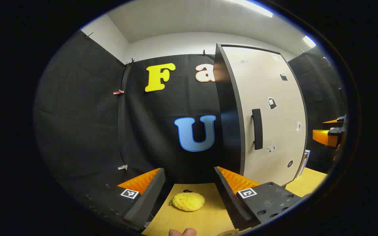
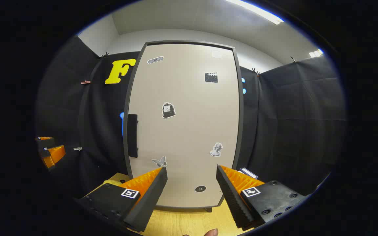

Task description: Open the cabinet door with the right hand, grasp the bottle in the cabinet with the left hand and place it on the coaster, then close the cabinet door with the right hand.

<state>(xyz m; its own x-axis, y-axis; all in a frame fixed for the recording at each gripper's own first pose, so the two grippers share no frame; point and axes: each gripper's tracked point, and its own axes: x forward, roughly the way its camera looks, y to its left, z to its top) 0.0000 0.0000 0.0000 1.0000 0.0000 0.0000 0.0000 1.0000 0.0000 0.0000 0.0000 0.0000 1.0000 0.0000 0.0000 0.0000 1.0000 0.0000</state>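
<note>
One cabinet door (image 2: 184, 124) stands shut on the wooden table (image 1: 205, 219), its dark handle (image 2: 132, 135) along the left edge. Both grippers hang before it spread wide and empty: left gripper (image 1: 189, 193) over a yellow lemon (image 1: 188, 201), right gripper (image 2: 191, 193) facing the door.

both grippers (image 1: 189, 193) (image 2: 191, 191) level (jaws apart, empty)
</note>
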